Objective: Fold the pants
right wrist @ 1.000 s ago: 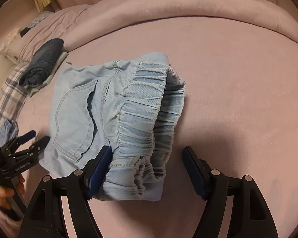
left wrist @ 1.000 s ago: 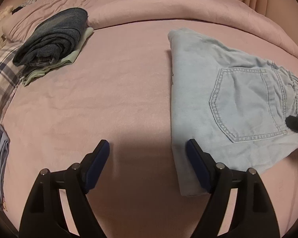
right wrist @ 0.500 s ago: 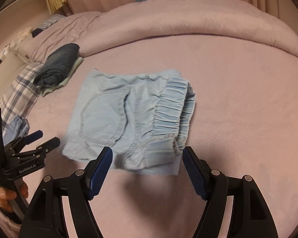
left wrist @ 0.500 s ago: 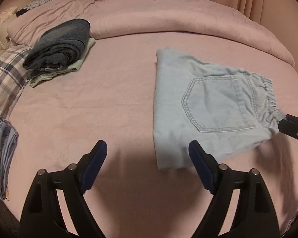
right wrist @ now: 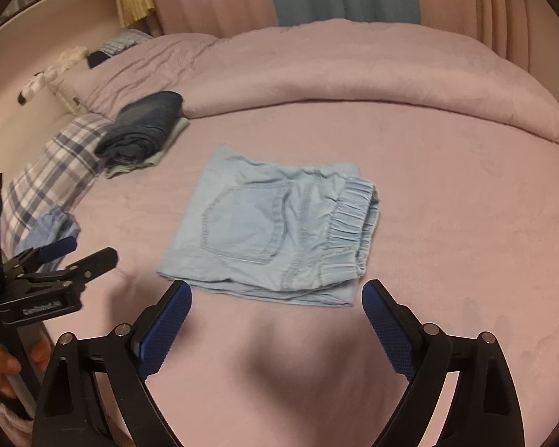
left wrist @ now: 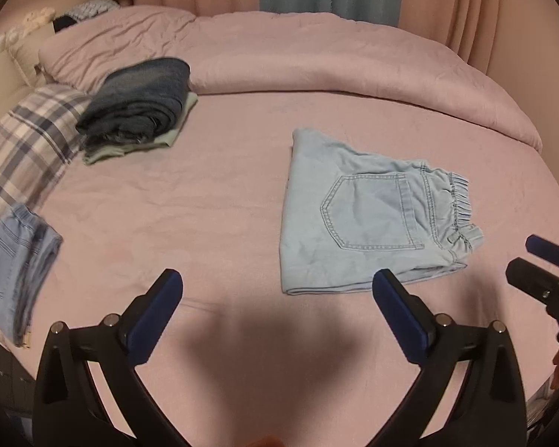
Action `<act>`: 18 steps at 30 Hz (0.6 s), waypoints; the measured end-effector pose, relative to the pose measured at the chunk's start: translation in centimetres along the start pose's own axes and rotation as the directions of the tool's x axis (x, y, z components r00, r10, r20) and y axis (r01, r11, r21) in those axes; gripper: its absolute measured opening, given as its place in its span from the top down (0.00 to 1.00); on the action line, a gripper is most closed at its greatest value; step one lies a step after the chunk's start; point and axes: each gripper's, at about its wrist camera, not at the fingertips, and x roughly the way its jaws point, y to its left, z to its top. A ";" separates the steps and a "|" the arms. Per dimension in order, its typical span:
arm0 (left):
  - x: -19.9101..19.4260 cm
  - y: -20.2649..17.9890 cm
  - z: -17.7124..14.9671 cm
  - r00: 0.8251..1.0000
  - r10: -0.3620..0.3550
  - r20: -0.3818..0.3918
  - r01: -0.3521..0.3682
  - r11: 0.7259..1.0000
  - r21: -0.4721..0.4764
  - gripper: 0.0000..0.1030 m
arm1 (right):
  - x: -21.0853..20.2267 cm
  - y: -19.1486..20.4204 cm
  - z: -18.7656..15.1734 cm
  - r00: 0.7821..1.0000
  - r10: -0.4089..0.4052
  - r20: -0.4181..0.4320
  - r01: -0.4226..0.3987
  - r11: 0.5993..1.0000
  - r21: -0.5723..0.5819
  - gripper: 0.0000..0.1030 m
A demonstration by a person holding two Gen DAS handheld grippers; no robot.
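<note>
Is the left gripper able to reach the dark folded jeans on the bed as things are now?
Probably yes. The left gripper is open and empty, and only bare bed lies between it and the dark jeans; the light blue pants lie off to the side.

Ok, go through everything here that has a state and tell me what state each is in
light blue pants: folded flat on the bed, pocket up, not held
left gripper: open, empty, jaws have just been opening
right gripper: open, empty, jaws have just been opening
dark blue jeans: folded, stacked on a pale green garment
denim garment: at the bed's edge, blurred
</note>
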 end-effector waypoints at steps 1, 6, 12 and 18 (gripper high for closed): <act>-0.4 0.0 0.0 1.000 0.000 0.007 0.000 1.000 0.004 0.01 | -0.4 0.2 0.0 1.000 0.003 0.004 -0.003 1.000 -0.004 0.10; -2.3 -0.3 0.0 1.000 -0.002 0.017 0.002 1.000 0.009 0.01 | -2.5 1.4 0.1 1.000 -0.005 0.031 0.006 1.000 -0.018 0.10; -3.9 -0.9 -0.3 0.999 0.008 0.033 -0.008 1.000 0.023 0.01 | -4.0 2.0 -0.2 0.998 -0.028 0.059 0.029 0.999 -0.024 0.09; -4.6 -1.5 -0.5 0.999 0.010 0.045 -0.011 0.999 0.035 0.01 | -4.3 2.2 -0.4 0.998 -0.037 0.059 0.039 0.999 -0.029 0.02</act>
